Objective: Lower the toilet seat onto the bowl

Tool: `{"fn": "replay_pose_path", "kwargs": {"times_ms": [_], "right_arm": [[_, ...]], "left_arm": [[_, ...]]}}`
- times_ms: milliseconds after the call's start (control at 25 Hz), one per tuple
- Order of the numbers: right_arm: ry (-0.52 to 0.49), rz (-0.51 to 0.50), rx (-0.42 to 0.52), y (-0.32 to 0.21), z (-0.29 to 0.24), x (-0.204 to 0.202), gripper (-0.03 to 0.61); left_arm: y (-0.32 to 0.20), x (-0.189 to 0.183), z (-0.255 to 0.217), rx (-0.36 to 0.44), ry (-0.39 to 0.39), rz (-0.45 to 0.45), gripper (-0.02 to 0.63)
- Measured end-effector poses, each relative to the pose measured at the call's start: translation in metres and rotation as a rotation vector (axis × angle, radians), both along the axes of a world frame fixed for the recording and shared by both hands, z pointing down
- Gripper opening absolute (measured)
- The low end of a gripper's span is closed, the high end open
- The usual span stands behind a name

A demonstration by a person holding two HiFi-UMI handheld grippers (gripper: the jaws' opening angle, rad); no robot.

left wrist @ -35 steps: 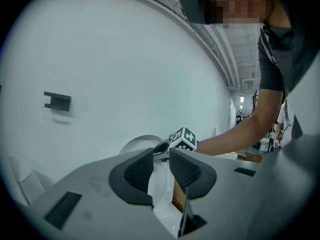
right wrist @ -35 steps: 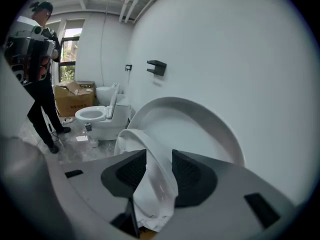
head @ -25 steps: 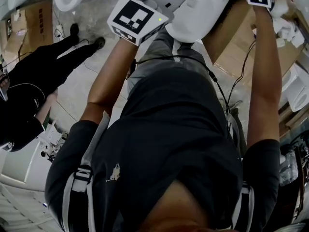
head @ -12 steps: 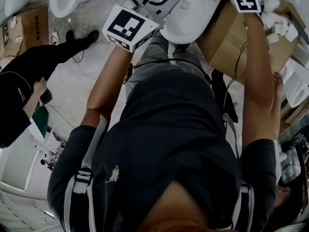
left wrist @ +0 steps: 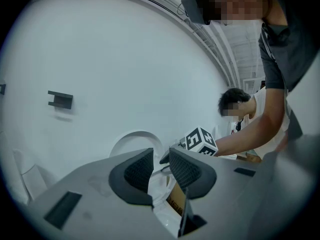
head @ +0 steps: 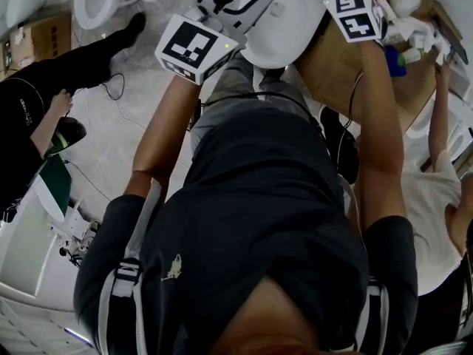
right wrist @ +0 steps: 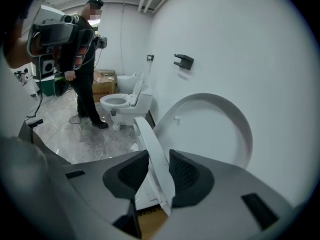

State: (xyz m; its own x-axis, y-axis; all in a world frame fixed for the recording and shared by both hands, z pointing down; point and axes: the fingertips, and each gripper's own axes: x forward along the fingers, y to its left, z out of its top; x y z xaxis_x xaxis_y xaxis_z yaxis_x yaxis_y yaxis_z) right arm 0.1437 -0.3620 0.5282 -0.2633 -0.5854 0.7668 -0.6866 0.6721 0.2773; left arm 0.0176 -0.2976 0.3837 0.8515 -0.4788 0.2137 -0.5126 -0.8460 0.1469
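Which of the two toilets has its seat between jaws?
The near toilet: its seat stands between the right gripper's jaws, which have just been closing. The far toilet stands apart.

Head view: overhead, steeply down, white ceramic toilet [head: 284,28] at frame top. Gripper views: low, close, opposite sides of that toilet, facing white wall [left wrist: 125,59]; the right one looks along white plastic seat [right wrist: 151,144].

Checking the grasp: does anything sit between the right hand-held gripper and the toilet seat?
Nothing visible. The toilet seat already stands between the right hand-held gripper's jaws, which have just been closing on it; the raised lid is behind.
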Motion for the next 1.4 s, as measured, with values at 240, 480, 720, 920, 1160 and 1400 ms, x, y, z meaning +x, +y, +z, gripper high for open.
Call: {"fn": "replay_pose_path", "kwargs": {"times_ms": [240,480,720,920,1160,1400], "right_arm": [[-0.008,-0.046,-0.047,0.041,0.004,-0.021,0.132],[-0.015,-0.095,-0.113,0.072,0.009,-0.037,0.130],[-0.034,-0.146,-0.188,0.107,0.026,-0.050,0.129],[-0.038,-0.200,-0.273,0.144,0.051,-0.060,0.132],[-0.041,-0.250,-0.353,0.182,0.079,-0.071,0.143],[-0.020,-0.312,-0.438,0.216,0.107,-0.083,0.150]], "left_arm": [[0.008,0.000,-0.004,-0.002,0.003,0.003,0.081],[0.009,0.000,-0.007,-0.007,0.004,0.009,0.081],[0.014,0.001,-0.006,-0.013,0.004,0.007,0.080],[0.024,0.000,-0.001,-0.014,-0.003,0.001,0.080],[0.032,-0.005,0.005,-0.027,-0.011,-0.009,0.080],[0.037,-0.007,0.013,-0.041,-0.021,-0.012,0.080]]}}
